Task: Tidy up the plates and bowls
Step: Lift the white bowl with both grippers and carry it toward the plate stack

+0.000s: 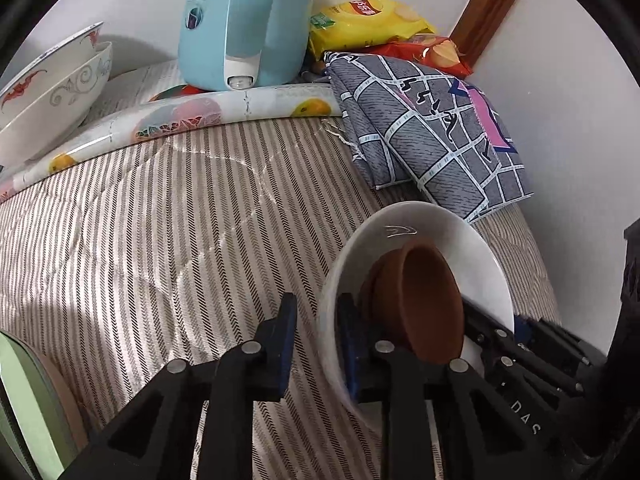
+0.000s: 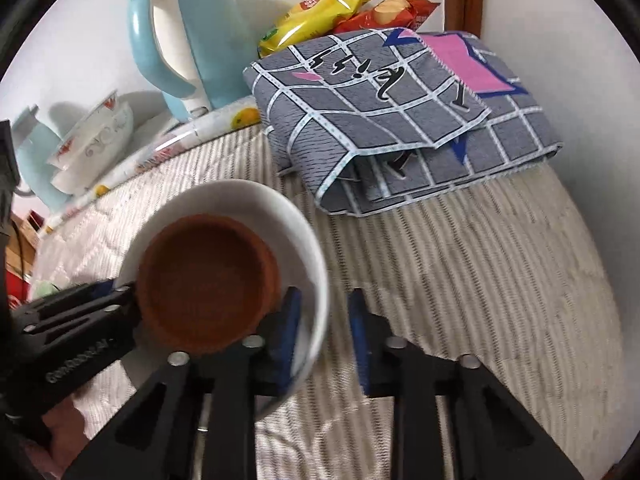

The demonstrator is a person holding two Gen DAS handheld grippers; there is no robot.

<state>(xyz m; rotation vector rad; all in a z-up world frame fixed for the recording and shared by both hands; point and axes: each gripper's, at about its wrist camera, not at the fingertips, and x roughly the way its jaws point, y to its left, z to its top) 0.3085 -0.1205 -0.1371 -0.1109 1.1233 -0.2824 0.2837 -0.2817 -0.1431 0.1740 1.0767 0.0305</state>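
Both grippers straddle the rim of the same white bowl [image 1: 420, 248], which has a small brown bowl [image 1: 424, 300] nested inside and sits toward the right side of the striped cloth-covered table [image 1: 160, 220], below the folded grey checked cloth [image 1: 432, 128]. The left gripper [image 1: 316, 344] has one finger outside the wall and one inside; a gap shows between the outer pad and the rim, so I judge it not yet clamped. The right gripper [image 2: 324, 340] brackets the opposite rim with its fingers fairly narrow, and its outer pad also stands clear. The bowl looks tilted, perhaps lifted, though I cannot tell for sure. To do this well, I'd close both sides evenly before carrying, keep the bowl level so the brown one doesn't slide out, and head for the stacked patterned bowls [image 1: 52, 92] at the far left corner beside the blue kettle [image 1: 244, 24].
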